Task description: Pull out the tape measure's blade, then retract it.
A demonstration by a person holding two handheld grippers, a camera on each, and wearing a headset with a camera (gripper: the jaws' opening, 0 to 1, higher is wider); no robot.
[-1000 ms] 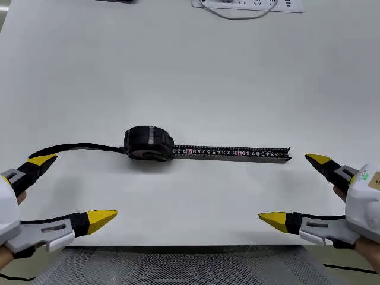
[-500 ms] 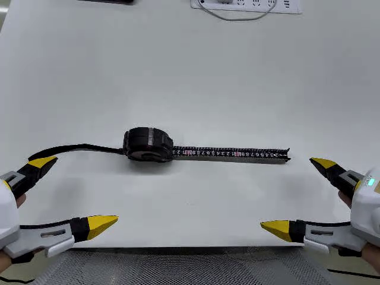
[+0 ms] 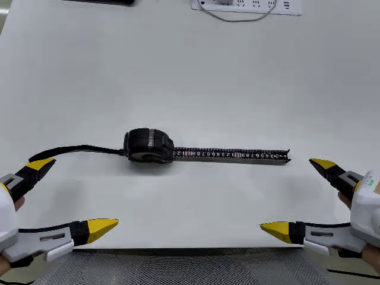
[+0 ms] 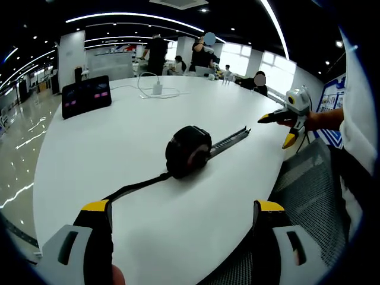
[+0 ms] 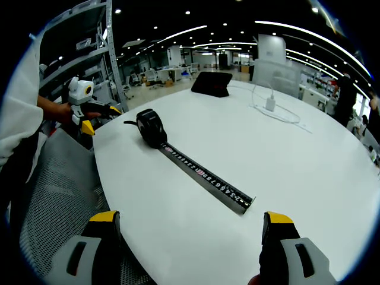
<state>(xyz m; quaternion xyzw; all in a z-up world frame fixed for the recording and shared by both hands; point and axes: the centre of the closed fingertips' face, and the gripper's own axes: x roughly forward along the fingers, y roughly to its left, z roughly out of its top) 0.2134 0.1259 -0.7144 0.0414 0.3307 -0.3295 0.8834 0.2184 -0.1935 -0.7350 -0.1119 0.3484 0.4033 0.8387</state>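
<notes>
Item: tape measure [image 3: 148, 145], black case, lying on its side on the white table [image 3: 178, 71], near the front edge and a little left of centre in the head view.
Long axis: runs left to right across the table, parallel to the front edge; the blade [image 3: 231, 155] is drawn out of the case toward the person's right and lies flat on the surface, printed numerals up; its end hook [image 3: 288, 155] is the rightmost point, near the right gripper's far jaw but apart from it.
Strap: a black wrist strap [image 3: 77, 149] trails from the opposite side of the case toward the left, ending near the left gripper's far jaw; no contact is seen.
Left gripper [image 3: 81, 192]: at the table's front left corner; jaws spread wide, yellow tips well apart; holds nothing and touches nothing; its own view looks along the strap to the case, with the blade running away beyond.
Right gripper [image 3: 289, 194]: at the front right corner; jaws likewise spread wide, tips well apart; empty, clear of the blade; its own view has the hook end nearest and the case at the far end.
Other: a white power strip [image 3: 246, 5] with a cable at the far edge; a dark tablet [image 4: 86, 95] stands toward the far side.
</notes>
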